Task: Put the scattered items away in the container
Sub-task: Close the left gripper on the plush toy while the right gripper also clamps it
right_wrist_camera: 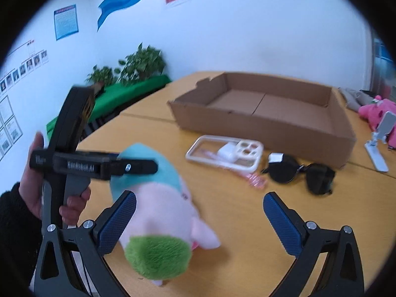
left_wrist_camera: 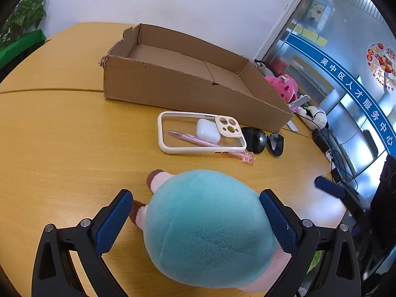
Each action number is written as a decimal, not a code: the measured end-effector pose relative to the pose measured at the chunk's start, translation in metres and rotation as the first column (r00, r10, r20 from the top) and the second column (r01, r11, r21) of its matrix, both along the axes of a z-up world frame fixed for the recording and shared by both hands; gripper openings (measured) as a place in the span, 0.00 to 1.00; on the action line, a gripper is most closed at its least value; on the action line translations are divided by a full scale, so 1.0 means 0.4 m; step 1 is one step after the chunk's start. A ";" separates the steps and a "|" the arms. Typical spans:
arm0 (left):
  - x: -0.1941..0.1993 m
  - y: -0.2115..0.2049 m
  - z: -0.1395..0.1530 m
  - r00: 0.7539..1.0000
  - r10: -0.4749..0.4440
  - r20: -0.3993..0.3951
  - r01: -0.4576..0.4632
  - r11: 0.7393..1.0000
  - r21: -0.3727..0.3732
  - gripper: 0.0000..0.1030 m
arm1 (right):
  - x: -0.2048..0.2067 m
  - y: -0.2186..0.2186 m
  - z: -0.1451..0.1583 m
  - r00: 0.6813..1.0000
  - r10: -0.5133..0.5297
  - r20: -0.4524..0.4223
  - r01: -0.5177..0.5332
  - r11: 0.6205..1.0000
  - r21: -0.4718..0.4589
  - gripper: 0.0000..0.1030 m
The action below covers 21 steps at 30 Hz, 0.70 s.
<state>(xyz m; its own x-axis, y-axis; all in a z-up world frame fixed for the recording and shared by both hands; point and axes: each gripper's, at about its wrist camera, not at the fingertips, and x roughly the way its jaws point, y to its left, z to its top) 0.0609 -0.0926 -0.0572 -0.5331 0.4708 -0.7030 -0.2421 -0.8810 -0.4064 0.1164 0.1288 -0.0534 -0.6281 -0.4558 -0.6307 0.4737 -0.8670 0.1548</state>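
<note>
Left gripper (left_wrist_camera: 195,212): its two blue-padded fingers (left_wrist_camera: 112,220) stand wide apart on either side of the plush toy (left_wrist_camera: 208,227). The right pad lies against the toy's teal back; a gap shows between the left pad and the toy, so the gripper brackets the toy without clamping it. From the right wrist view, the left gripper body is seen held by the person's left hand (right_wrist_camera: 49,190), with the fingers wrapped around the grey trigger and the gripper's fingers reaching level over the toy.

Right gripper (right_wrist_camera: 199,222): released, with its fingers spread wide. The left pad (right_wrist_camera: 116,222) is beside the toy's pink side; whether it touches cannot be told. The right pad hangs over bare bench (right_wrist_camera: 235,210), well apart from the toy.

Plush toy: lies on the wooden bench, nearest the cameras, teal back up, pink body, green patch at one end, brown-tipped feet toward the left.

Other task items, all on the bench between the toy and the cardboard box (left_wrist_camera: 188,81):
- Phone case (left_wrist_camera: 173,138), clear with cream rim, lying flat.
- White earbud case (left_wrist_camera: 208,130), resting inside the phone case.
- Pink pen (left_wrist_camera: 198,141), lying across the phone case, its end projecting past the rim.
- Black sunglasses (left_wrist_camera: 263,139), just beside the phone case.

The cardboard box is open-topped and sits behind these items, just beside them.
</note>
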 end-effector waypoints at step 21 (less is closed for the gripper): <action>0.023 0.002 -0.052 0.999 0.022 0.032 -0.024 0.999 0.041 1.00 | 0.015 -0.119 -0.075 0.986 0.121 0.115 -0.132 0.987 0.096 0.99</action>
<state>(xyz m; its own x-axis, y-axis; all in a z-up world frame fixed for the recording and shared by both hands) 0.0700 -0.0918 -0.0780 -0.5219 0.4879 -0.6997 -0.2084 -0.8683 -0.4501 0.1223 0.0811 -0.0835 -0.4950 -0.4563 -0.7394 0.5656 -0.8152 0.1244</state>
